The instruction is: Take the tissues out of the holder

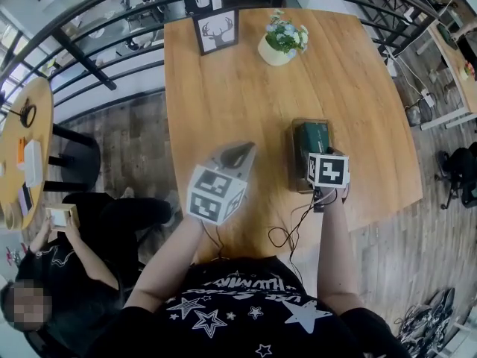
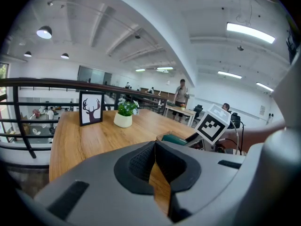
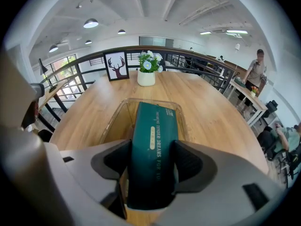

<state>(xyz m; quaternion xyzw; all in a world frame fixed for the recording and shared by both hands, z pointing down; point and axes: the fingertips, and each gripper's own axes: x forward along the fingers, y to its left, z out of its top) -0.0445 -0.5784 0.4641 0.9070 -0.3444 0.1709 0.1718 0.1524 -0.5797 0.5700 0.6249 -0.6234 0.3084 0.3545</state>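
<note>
A dark green tissue pack (image 3: 153, 140) lies lengthwise in a clear plastic holder (image 3: 114, 114) on the wooden table. In the head view the tissue pack (image 1: 313, 135) and the holder (image 1: 296, 162) are right of centre, partly hidden by my right gripper (image 1: 319, 154) above their near end. In the right gripper view my right gripper (image 3: 153, 166) has a pad against each long side of the pack's near end. My left gripper (image 1: 240, 154) hovers over bare table to the left of the holder, its jaws together with nothing in them, as the left gripper (image 2: 155, 147) view also shows.
A white pot of flowers (image 1: 280, 42) and a framed deer picture (image 1: 216, 32) stand at the table's far edge, by a black railing (image 1: 104, 10). A cable (image 1: 287, 233) trails off the near edge. A seated person (image 1: 71, 256) is at lower left, beside a small round table (image 1: 26, 155).
</note>
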